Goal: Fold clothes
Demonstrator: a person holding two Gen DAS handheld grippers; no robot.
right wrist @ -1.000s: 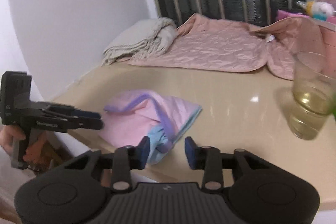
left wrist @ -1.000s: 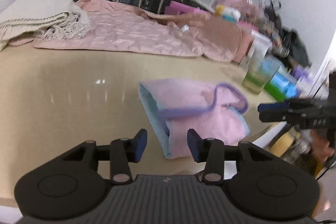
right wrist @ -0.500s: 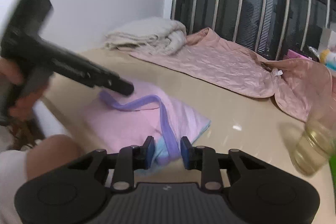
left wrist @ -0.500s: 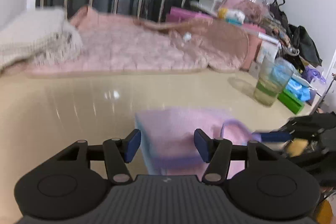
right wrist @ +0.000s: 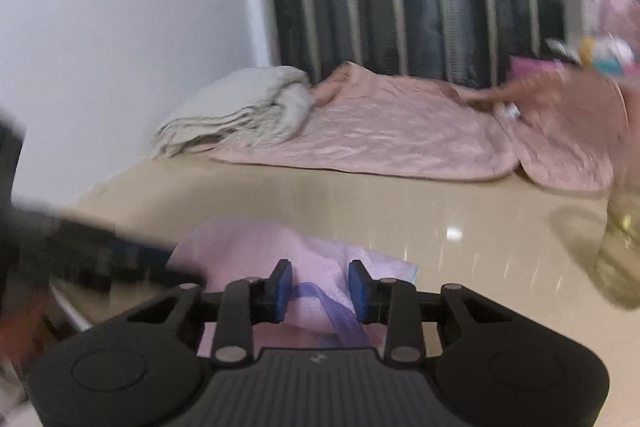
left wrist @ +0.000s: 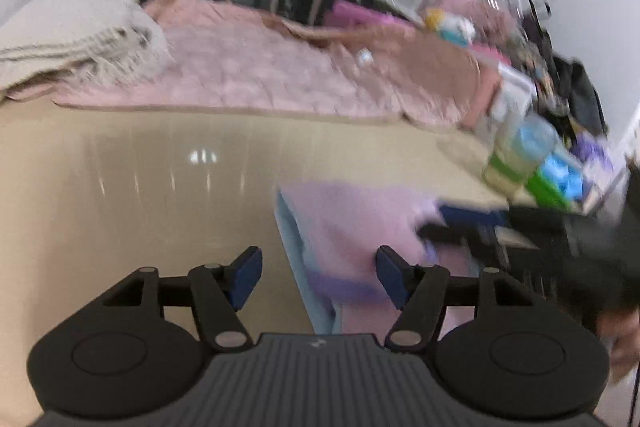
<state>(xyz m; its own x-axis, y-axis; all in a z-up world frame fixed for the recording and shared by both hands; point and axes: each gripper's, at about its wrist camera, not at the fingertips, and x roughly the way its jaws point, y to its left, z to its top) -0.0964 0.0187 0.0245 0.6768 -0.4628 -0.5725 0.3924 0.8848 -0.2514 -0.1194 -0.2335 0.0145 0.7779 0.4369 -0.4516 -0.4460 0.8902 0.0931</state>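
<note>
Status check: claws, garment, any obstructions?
Left claw opening over small pink garment, nothing gripped. Right claw open, straddling its purple strap. Glass of yellowish liquid stands apart.

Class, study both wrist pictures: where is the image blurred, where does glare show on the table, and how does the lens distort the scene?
Left wrist view: motion blur smears the right gripper and the clutter at right; glare streaks on the table; window bars bow. Right wrist view: the left gripper is smeared, the glass blurred; a bright glint lies on the tabletop; dark corners mark the fisheye.

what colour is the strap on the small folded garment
Purple strap on the pink garment, clearest in the right wrist view.
</note>
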